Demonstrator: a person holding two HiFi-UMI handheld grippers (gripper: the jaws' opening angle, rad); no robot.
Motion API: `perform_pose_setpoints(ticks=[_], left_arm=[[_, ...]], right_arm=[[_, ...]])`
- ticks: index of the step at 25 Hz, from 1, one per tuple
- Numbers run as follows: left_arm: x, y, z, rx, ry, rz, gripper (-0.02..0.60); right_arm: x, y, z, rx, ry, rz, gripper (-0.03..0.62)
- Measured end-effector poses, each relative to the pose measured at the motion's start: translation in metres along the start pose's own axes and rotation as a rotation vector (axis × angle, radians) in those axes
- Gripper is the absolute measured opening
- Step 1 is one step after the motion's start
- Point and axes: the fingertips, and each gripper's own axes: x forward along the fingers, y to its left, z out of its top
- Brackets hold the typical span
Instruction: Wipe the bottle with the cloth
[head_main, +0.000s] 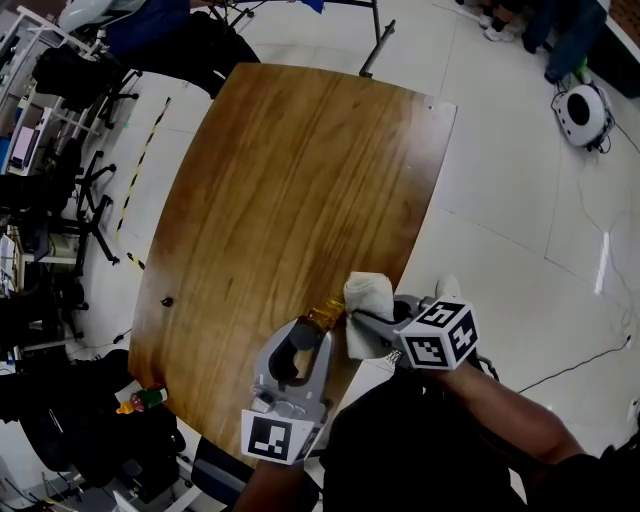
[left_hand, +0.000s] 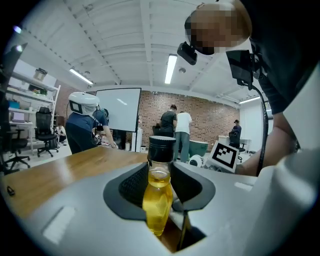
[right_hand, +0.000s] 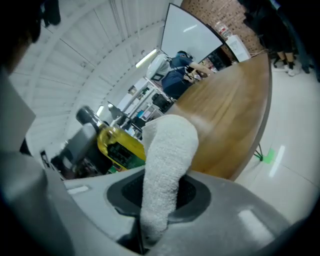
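We clamp oil bottle (left_hand: 158, 210) in left gripper (left_hand: 161, 186) | right gripper (right_hand: 159, 195) pinches soft cloth (right_hand: 167, 150) | bottle likely slippery: hold belly

Wood surface (head_main: 300, 180) on white tile floor (head_main: 520, 200). One small dark object (head_main: 167, 300) lies on it, well left of left tool (head_main: 316, 330), near edge.

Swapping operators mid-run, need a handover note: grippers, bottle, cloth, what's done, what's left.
Left gripper: shut on the bottle, yellow liquid inside, black cap on.
Right gripper: shut on the white cloth.
Both sit over the table's near edge, cloth right beside the bottle; contact unclear.
Done: both things gripped. Left: wipe the bottle; wiping so far can't be judged.
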Motion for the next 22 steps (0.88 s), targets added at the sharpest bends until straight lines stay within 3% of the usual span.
perform_pose_setpoints(ticks=[3, 6, 12, 17, 22], left_arm=[[-0.002, -0.001, -0.002, 0.0, 0.006, 0.028, 0.149], [-0.004, -0.006, -0.002, -0.008, 0.005, 0.024, 0.149], [0.011, -0.022, -0.006, -0.005, -0.042, -0.007, 0.149], [0.001, -0.013, -0.005, -0.01, -0.053, 0.009, 0.15], [-0.002, -0.007, 0.002, -0.019, -0.074, 0.021, 0.15]], right_arm=[[-0.027, 0.012, 0.034, -0.039, -0.038, 0.182, 0.071], [-0.044, 0.028, 0.07, 0.001, -0.045, 0.371, 0.071], [-0.024, 0.055, 0.093, -0.04, 0.113, 0.588, 0.071], [0.001, 0.059, 0.084, -0.018, 0.187, 0.604, 0.071], [0.026, 0.033, 0.066, -0.059, 0.276, 0.484, 0.071]])
